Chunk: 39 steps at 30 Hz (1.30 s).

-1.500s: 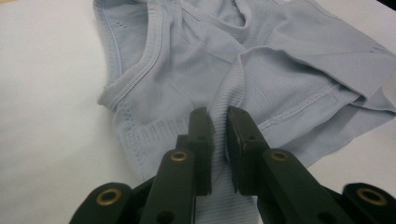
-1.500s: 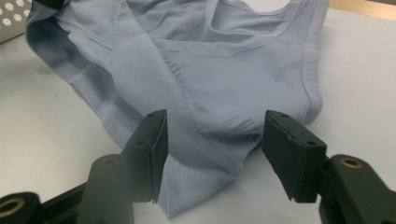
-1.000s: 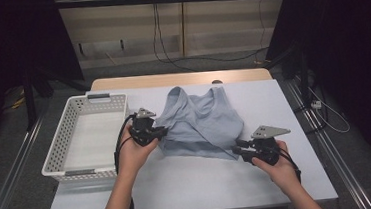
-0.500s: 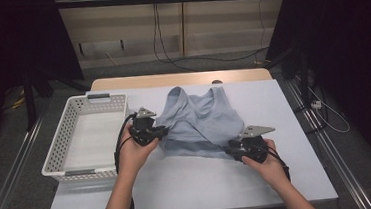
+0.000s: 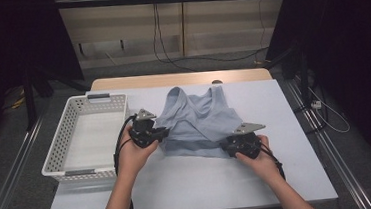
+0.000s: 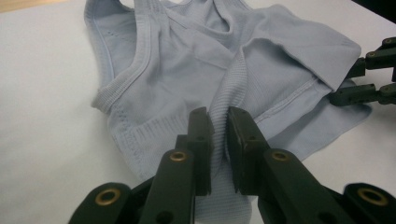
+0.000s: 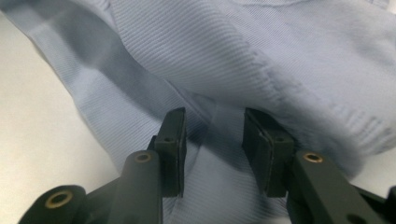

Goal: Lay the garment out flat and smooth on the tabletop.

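A pale blue sleeveless knit top (image 5: 200,121) lies partly folded on the white table. My left gripper (image 5: 163,133) is at its left edge, shut on a raised ridge of ribbed hem (image 6: 219,126). My right gripper (image 5: 228,148) rests low at the top's lower right corner. In the right gripper view its jaws (image 7: 212,135) stand apart over flat fabric (image 7: 233,56); they have just been opening, and the cloth lies between them without being pinched. The left gripper view also shows the right gripper's fingers (image 6: 359,93) at the cloth's far edge.
A white slotted basket (image 5: 56,144) stands at the table's left, close to my left hand. The white table cover (image 5: 205,183) runs bare along the front and right. A wooden strip (image 5: 181,78) edges the back; metal rails flank both sides.
My right gripper has slid left and down onto the top's lower right corner, and its jaws stand wider. The left gripper has held still with the hem in it.
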Tool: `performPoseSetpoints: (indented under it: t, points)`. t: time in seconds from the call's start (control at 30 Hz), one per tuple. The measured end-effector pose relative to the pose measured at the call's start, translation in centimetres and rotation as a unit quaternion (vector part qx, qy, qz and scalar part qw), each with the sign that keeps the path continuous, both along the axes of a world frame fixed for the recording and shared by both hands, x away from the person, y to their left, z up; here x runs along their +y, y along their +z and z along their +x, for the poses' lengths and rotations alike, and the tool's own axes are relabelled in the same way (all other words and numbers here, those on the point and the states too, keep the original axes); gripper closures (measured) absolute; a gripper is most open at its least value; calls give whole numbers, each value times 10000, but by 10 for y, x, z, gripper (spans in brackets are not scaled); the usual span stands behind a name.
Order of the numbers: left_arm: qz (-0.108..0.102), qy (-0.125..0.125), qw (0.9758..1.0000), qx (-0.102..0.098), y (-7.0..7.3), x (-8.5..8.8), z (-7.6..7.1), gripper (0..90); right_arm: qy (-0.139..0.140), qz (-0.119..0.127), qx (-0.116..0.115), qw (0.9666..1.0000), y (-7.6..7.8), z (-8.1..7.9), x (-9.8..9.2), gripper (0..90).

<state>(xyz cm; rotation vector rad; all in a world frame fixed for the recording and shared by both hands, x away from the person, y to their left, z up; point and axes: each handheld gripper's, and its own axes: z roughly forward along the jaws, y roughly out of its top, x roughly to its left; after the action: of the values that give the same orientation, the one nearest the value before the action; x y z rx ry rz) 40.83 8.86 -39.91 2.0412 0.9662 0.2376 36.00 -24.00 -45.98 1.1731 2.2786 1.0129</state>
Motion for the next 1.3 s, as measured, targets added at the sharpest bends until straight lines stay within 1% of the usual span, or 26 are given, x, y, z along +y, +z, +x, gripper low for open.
performPoseSetpoints:
  t: [0.03, 0.1, 0.13, 0.2, 0.23, 0.3, 0.33, 0.37, 0.43, 0.57, 0.63, 0.73, 0.83, 0.93, 1.13, 1.2, 1.3]
  points:
    - [24, -10, 10000, -6, 0, 0, 0, 800, -24, -12, 11, 10000, 0, 0, 0, 629]
    - [52, -4, 10000, -40, -1, 1, -1, 801, -50, 13, -8, 10000, 0, 0, -2, 725]
    - [41, 6, 10000, -45, -1, 1, -1, 801, -44, 33, -26, 10000, -1, 1, -3, 747]
    - [36, 30, 10000, -41, -2, 1, -1, 800, -58, 112, 6, 9999, 0, 1, -5, 813]
    - [44, 26, 10000, -40, -2, 2, -1, 801, -38, 175, 20, 9998, 0, 2, -6, 832]
    - [61, 21, 10000, -46, -2, 2, 0, 801, -33, 205, 5, 9998, 1, 2, -7, 882]
    - [66, 24, 10000, -61, -2, 2, -1, 801, -37, 217, 9, 9998, 2, 2, -7, 888]
    - [67, 29, 9999, -73, -1, 2, -1, 801, -22, 297, 60, 9995, 2, 1, -9, 891]
    - [61, 33, 9999, -85, -1, 1, -1, 800, -22, 309, 94, 9995, 4, 0, -10, 894]
    - [103, 31, 9999, -105, -1, 2, -1, 800, 36, 379, 78, 9992, 8, -3, -11, 895]
    - [101, 49, 9999, -85, -2, 3, -1, 800, 98, 406, 27, 9991, 11, -5, -11, 896]
    - [108, 62, 9999, -103, -3, 3, 0, 801, 164, 563, 22, 9983, 16, -10, -13, 897]
    - [112, 60, 9999, -114, -3, 3, 0, 801, 201, 621, 27, 9979, 20, -15, -18, 897]
    - [129, 60, 9998, -136, -4, 2, 0, 803, 167, 749, 51, 9970, 21, -19, -23, 898]
    - [133, 84, 9998, -147, -4, 2, 0, 802, 225, 715, -16, 9972, 27, -27, -29, 898]
    - [165, 85, 9997, -182, -5, 0, 0, 802, 224, 752, 15, 9969, 27, -29, -33, 898]
    - [161, 82, 9997, -168, -5, -1, 0, 803, 189, 833, 81, 9963, 28, -32, -40, 900]
